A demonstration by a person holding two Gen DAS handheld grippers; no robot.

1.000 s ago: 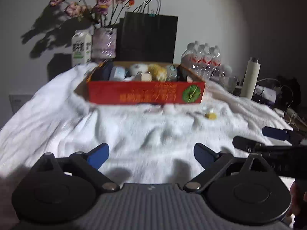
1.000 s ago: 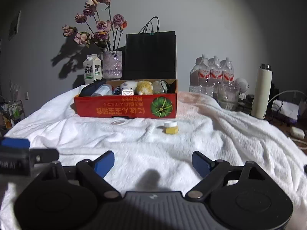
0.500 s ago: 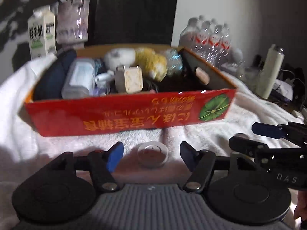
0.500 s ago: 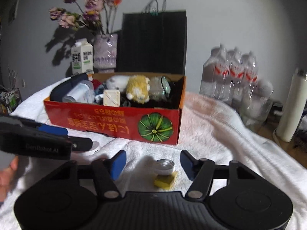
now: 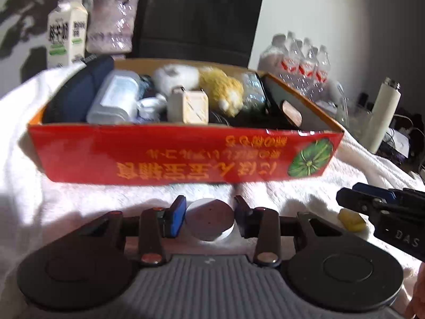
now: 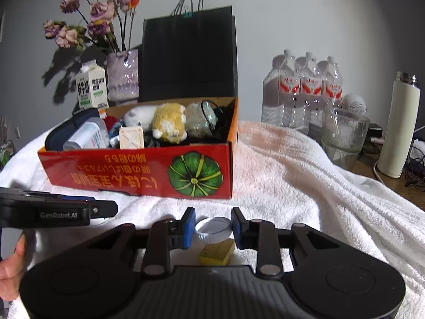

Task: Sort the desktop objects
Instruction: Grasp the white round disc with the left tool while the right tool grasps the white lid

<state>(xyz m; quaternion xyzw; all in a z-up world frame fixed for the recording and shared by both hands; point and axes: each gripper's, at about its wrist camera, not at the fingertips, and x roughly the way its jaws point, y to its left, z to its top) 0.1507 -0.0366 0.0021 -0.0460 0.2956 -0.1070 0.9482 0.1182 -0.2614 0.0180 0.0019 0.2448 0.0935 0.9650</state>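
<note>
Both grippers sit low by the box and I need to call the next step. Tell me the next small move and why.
Probably finish closing both, then lift. The left gripper straddles the round disc on the towel, the right gripper straddles the white-capped yellow jar, and both jaws are closing. Small gaps seem to remain at the pads, so neither looks gripped yet. The red box is just ahead.

Fluffy white terry towel (image 6: 305, 175), glossy red cardboard box (image 5: 170, 154), matt black paper bag (image 6: 188, 58)

A lived-in home room: a white towel (image 6: 305, 186) covers the table, with dried flowers (image 6: 93, 18), a milk carton (image 6: 91, 85) and bottled water (image 6: 302, 87) along the far wall.
</note>
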